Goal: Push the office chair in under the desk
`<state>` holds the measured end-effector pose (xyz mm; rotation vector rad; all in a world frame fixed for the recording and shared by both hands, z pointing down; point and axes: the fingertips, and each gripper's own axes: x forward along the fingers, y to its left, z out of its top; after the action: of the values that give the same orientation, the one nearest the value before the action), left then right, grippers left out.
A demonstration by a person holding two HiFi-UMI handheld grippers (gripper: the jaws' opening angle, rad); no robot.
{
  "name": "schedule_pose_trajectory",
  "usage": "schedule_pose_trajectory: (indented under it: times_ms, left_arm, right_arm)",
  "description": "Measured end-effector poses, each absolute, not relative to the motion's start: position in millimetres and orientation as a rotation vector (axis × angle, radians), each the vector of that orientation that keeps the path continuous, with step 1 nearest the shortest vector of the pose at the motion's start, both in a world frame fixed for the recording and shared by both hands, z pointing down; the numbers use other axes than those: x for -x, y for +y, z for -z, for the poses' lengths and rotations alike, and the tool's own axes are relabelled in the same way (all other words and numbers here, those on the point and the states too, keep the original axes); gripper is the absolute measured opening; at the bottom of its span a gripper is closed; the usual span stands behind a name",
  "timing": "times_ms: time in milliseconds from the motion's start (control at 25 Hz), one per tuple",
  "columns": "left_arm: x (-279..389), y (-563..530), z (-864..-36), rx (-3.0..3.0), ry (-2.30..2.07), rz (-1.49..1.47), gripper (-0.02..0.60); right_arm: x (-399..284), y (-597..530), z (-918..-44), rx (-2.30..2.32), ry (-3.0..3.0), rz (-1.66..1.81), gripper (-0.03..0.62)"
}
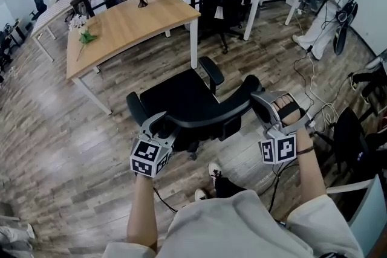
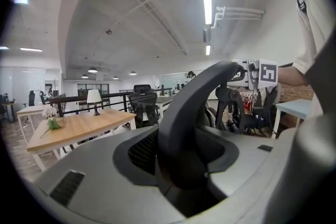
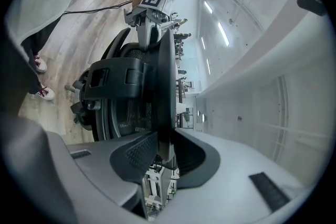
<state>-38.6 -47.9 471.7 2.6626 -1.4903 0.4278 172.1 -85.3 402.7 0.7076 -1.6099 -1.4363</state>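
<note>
Plank floor (image 1: 72, 148); left tongs (image 1: 159, 125) and right tongs (image 1: 262, 101) clamp office chair (image 1: 181, 96).

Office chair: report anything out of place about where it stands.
The office chair stands out on the floor off the corner of the wooden desk, with its seat not tucked under. Nothing looks damaged or spilled.

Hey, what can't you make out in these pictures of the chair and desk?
Chair wheels: head view, mostly hidden under the seat and back.
Space under the desk: head view, covered by the desktop; left gripper view, too small.
Desk: right gripper view, blocked by the chair back.
Grip of left gripper and right gripper: head view, covered by their own bodies.
</note>
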Motion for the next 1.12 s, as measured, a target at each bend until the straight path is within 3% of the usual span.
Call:
schedule_pose_trajectory:
  times_ms: [1120]
  left_arm:
    - [93,-135,-474,-2.619,-1.569,-0.284,0.242]
  right_arm:
    - [-117,-188,-406,-0.694,-1.893,1.456,0.115]
